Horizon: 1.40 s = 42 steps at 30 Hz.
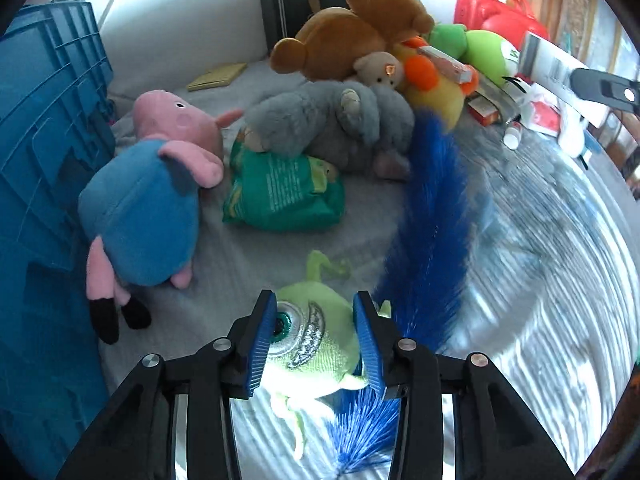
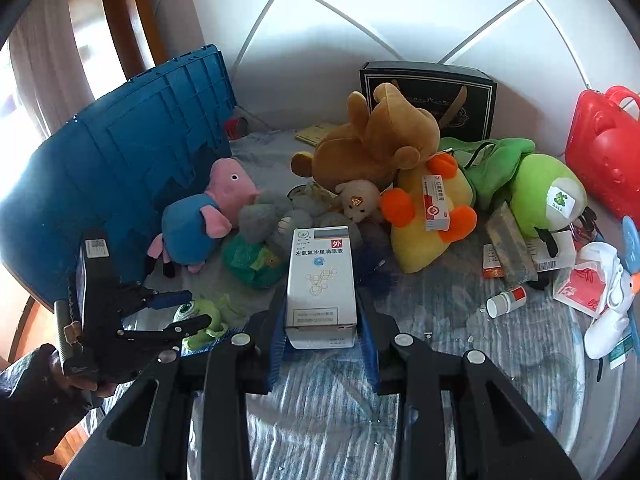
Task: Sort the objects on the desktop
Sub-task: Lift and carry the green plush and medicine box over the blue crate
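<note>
1. Nearest the left wrist camera, the left gripper (image 1: 316,340) has its blue pads on either side of a small one-eyed green plush (image 1: 316,344) — closed against its body, as far as I can tell, with the toy low over the striped table cover (image 1: 540,320).
2. Nearest the right wrist camera, the right gripper (image 2: 322,320) clamps a white eye-drop box (image 2: 322,280) upright between its pads, raised over the cloth.
3. Just beyond the green plush lies a blue feather (image 1: 432,208), running away from the camera, with a green snack bag (image 1: 280,192) just beside it to the left.
4. Further on is the main heap: a pink pig plush (image 2: 200,220) in a blue shirt, a grey plush (image 1: 340,128), a brown bear (image 2: 376,140), a yellow duck (image 2: 432,216) with a small medicine box (image 2: 436,204) lying on it, and a green frog plush (image 2: 548,196).
5. A blue crate (image 2: 120,160) stands at the left by the wall; a red case (image 2: 604,148) sits far right.
6. My judgement: sorting is at an early stage — two items are in hand and not yet placed, and toys, boxes and a small bottle (image 2: 506,300) remain mixed on the table.
</note>
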### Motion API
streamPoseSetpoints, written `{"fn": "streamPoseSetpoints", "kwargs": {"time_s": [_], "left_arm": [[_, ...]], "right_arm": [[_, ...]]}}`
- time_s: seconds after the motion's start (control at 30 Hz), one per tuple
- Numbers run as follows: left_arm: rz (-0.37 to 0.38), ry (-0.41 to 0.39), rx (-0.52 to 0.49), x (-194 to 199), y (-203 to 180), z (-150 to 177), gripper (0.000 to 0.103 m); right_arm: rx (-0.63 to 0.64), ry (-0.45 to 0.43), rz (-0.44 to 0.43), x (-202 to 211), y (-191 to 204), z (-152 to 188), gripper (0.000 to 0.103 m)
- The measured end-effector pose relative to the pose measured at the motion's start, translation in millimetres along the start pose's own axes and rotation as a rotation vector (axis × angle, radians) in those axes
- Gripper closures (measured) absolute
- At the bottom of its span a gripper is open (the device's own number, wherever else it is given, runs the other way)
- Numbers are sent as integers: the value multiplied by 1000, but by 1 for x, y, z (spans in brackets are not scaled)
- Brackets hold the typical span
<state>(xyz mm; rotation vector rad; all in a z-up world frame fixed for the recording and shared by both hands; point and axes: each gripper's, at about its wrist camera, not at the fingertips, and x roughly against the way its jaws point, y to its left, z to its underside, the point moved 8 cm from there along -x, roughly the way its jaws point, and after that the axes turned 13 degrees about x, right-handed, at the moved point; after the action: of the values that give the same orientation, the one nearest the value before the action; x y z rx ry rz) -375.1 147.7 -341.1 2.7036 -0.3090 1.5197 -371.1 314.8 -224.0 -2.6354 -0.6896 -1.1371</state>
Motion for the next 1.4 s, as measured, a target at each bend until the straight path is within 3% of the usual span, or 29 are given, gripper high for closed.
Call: {"fn": "streamPoseSetpoints", "kwargs": {"time_s": [0.1,0.3,0.43,0.53,0.57,0.7,0.97,1.23,1.4], "left_arm": [[31,3,-9,-1,2,2,54],[54,19,5,1,16,8,48],[2,23,-5,-13,25,10,45],[11,30,32,-23,32,8,47],[1,41,44,-28,33,9,55],[8,-25,63,-8,30,4,57],[-1,-208,83,75,13,-33,58],[-46,-391,157,180,6,-73,58],[-82,-524,231,260,24,-85,57]], "right_arm": [[-8,5,-5,-6,3,-1,71],[-2,3,-5,-10,13,-8,71],[-4,-3,-4,-13,19,-14,71],[15,-1,4,-13,27,-17,71],[16,2,5,-14,29,-17,71],[32,0,26,-10,33,-20,71],[73,-40,40,6,45,-32,71],[145,-170,31,54,64,-70,71],[202,-291,-2,93,92,-104,71]]}}
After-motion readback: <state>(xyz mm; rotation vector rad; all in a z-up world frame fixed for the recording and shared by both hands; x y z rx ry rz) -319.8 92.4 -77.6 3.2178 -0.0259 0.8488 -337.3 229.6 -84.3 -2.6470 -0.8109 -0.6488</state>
